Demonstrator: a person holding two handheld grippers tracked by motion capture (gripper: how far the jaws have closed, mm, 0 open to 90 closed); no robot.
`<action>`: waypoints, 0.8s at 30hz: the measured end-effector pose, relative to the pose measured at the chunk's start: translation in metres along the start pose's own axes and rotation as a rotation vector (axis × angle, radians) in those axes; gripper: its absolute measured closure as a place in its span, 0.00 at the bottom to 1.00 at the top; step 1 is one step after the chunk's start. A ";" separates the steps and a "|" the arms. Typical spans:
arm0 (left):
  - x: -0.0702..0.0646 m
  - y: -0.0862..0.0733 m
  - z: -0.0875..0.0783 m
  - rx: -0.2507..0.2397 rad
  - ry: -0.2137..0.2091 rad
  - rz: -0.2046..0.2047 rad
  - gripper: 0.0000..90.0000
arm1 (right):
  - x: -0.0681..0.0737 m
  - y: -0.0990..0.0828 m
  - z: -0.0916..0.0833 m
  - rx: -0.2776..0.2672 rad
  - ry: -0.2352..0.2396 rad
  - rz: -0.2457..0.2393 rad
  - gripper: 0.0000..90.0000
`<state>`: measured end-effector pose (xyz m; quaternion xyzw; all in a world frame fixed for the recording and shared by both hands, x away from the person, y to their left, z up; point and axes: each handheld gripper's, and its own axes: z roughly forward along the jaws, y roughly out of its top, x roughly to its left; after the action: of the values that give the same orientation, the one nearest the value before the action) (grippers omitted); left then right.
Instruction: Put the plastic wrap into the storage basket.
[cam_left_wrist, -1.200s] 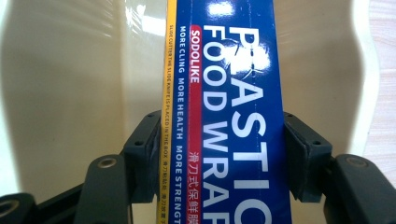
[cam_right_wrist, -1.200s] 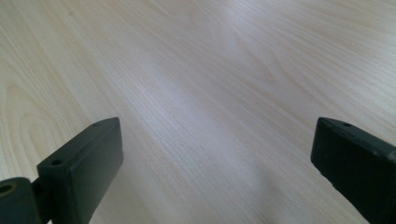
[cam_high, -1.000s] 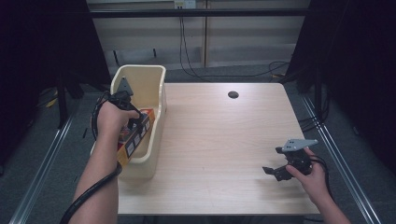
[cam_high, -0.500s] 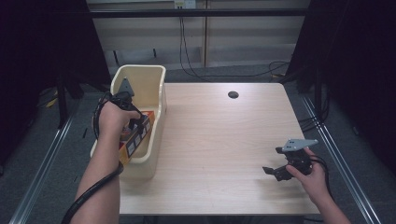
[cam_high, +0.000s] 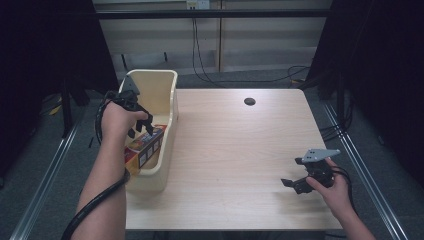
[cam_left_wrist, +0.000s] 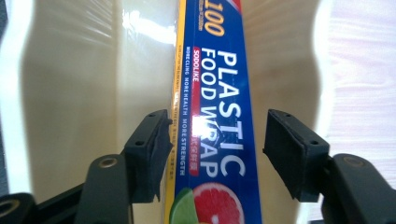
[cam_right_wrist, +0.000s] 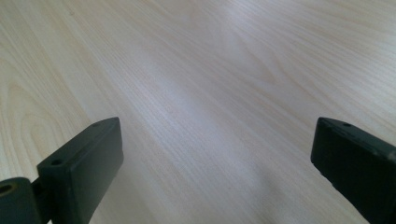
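A blue box of plastic food wrap (cam_left_wrist: 219, 116) lies slanted inside the cream plastic bin (cam_high: 167, 85) at the table's left edge; in the high view the box (cam_high: 148, 144) shows its orange and white end. My left gripper (cam_high: 141, 127) reaches down into the bin. In the left gripper view my left gripper (cam_left_wrist: 217, 140) is open with its jaws on either side of the box. The left jaw is at the box's edge and the right jaw stands clear of it. My right gripper (cam_high: 292, 184) rests low over the table's front right, open, and between its jaws (cam_right_wrist: 219, 158) there is bare wood.
The light wooden table (cam_high: 240, 145) has a dark round cable hole (cam_high: 249, 101) near its far edge. Cables run along the floor behind the table. Metal rails flank the table on both sides.
The left hand has shifted slightly back and up over the bin while the box stays lying in it. The right gripper has not moved.
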<state>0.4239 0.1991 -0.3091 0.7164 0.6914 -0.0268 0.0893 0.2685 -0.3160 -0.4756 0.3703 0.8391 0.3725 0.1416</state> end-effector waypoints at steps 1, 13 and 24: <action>-0.001 0.000 -0.002 0.007 0.000 0.003 0.43 | 0.000 0.000 0.000 -0.001 0.001 -0.001 0.02; -0.015 0.002 -0.011 -0.028 -0.030 0.033 0.40 | 0.000 0.000 0.000 -0.001 -0.004 -0.001 0.02; -0.022 0.000 -0.016 -0.058 -0.048 0.065 0.33 | 0.001 0.000 -0.001 0.002 -0.008 -0.010 0.02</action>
<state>0.4221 0.1795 -0.2901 0.7348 0.6660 -0.0209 0.1272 0.2679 -0.3158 -0.4746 0.3678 0.8407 0.3696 0.1464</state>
